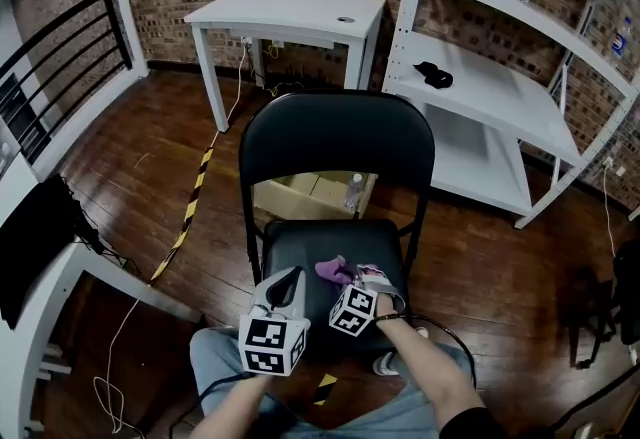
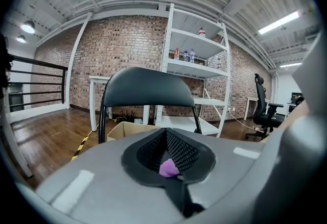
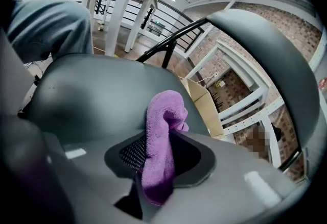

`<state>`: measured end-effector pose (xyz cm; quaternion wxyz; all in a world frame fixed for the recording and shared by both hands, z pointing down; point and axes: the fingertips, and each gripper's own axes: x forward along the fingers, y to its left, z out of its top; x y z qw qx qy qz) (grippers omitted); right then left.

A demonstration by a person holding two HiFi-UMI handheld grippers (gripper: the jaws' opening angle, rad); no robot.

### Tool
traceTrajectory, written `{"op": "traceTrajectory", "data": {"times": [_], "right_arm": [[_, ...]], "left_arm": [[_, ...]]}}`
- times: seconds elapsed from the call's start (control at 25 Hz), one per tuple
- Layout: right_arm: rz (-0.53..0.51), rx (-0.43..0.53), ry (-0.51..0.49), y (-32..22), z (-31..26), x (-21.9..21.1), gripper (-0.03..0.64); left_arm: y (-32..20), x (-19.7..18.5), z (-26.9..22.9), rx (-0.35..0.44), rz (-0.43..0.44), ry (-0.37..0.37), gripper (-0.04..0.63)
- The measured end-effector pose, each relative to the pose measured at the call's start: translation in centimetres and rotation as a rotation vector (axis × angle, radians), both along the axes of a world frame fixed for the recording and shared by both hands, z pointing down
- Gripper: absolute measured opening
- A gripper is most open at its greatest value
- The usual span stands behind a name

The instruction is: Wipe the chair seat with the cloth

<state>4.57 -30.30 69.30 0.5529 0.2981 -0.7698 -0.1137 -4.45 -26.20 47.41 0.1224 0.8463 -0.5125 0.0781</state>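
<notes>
Your right gripper (image 3: 159, 159) clamps the cloth (image 3: 163, 113) just ahead over the chair seat (image 3: 92, 95) for wiping; your left gripper (image 2: 168, 155), jaws together, idles alongside.

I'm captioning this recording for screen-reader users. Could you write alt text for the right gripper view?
The right tongs are clamped on a purple cloth, which stands up between them with the dark chair seat behind it. The chair's backrest curves at the right, with a cardboard box beyond.

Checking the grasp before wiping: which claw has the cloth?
The right claw: the purple cloth is pinched between its jaws and hangs out. The left claw shows only a small purple speck.
</notes>
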Motion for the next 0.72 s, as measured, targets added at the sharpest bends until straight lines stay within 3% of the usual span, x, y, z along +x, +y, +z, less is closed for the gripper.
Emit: {"op": "traceTrajectory", "data": {"times": [0.72], "right_arm": [[-0.051,-0.029,-0.023,13.8,-0.9,0.2,0.115]], "left_arm": [[4.6,2.7,-2.2,0.049,0.039,0.006,0.005]]}}
